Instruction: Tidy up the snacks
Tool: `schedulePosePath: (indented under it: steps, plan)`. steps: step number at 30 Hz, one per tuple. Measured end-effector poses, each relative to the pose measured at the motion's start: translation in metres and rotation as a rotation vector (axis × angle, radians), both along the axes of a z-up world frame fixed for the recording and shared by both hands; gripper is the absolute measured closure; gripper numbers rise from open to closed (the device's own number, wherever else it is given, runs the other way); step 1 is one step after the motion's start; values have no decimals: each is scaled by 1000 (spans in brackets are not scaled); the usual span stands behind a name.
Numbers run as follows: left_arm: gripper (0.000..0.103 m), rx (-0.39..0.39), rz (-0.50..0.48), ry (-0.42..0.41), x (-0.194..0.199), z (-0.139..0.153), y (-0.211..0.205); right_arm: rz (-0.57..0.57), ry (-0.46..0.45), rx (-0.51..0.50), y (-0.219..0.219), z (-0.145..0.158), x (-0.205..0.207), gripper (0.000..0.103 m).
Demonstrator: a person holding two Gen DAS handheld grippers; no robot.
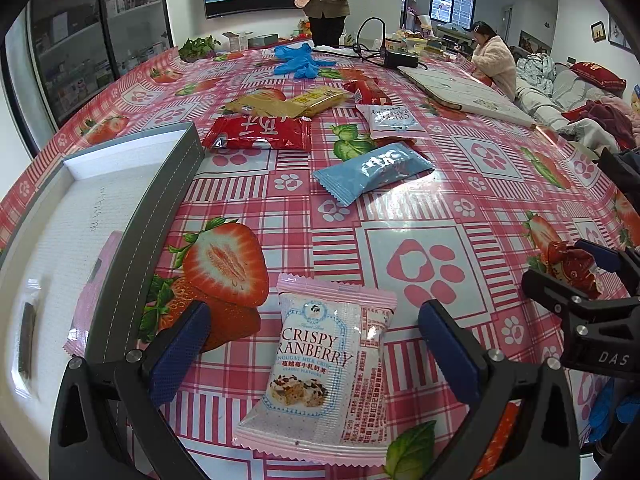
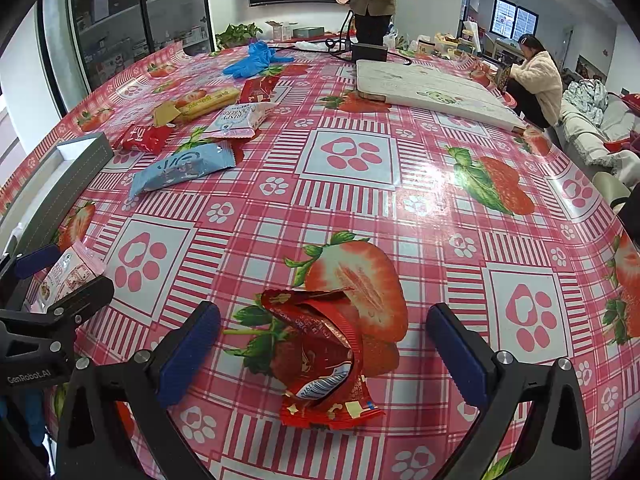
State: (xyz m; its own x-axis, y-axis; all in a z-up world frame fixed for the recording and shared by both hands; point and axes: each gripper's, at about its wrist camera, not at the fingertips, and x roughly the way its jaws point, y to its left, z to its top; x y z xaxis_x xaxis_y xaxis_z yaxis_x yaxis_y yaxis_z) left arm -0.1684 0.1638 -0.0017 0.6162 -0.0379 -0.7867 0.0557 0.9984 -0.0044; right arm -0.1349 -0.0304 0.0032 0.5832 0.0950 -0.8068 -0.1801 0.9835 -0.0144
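A pink Crispy Cranberry packet (image 1: 324, 368) lies flat on the tablecloth between the wide-apart fingers of my left gripper (image 1: 316, 356), which is open and not touching it. The same packet (image 2: 68, 276) shows at the left edge of the right wrist view. A crumpled red wrapper (image 2: 324, 356) lies between the spread fingers of my open right gripper (image 2: 324, 360); that wrapper (image 1: 570, 266) also appears in the left wrist view. To the left stands a grey box (image 1: 160, 216) with a white lining; one pink packet (image 1: 90, 300) lies inside it.
Further back lie a blue packet (image 1: 372, 170), a red packet (image 1: 260, 134), yellow packets (image 1: 288, 104) and a second cranberry packet (image 1: 390, 120). Blue gloves (image 1: 300, 60), a white board (image 1: 464, 92) and cables sit beyond. One person stands and another sits at the far side.
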Motion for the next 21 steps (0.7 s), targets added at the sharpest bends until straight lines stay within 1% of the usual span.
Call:
schedulePosePath:
  steps: [12, 18, 20, 21]
  plan:
    - [0, 0, 0, -2, 0, 0, 0, 2, 4, -2, 0, 0, 1, 0]
    - [1, 3, 1, 17, 2, 0, -2, -15, 35, -6, 1, 1, 4, 0]
    - [6, -3, 8, 34, 4, 1, -3, -10, 45, -5, 3, 1, 4, 1]
    - [14, -1, 8, 38, 3, 3, -5, -3, 45, -5, 4, 1, 3, 4]
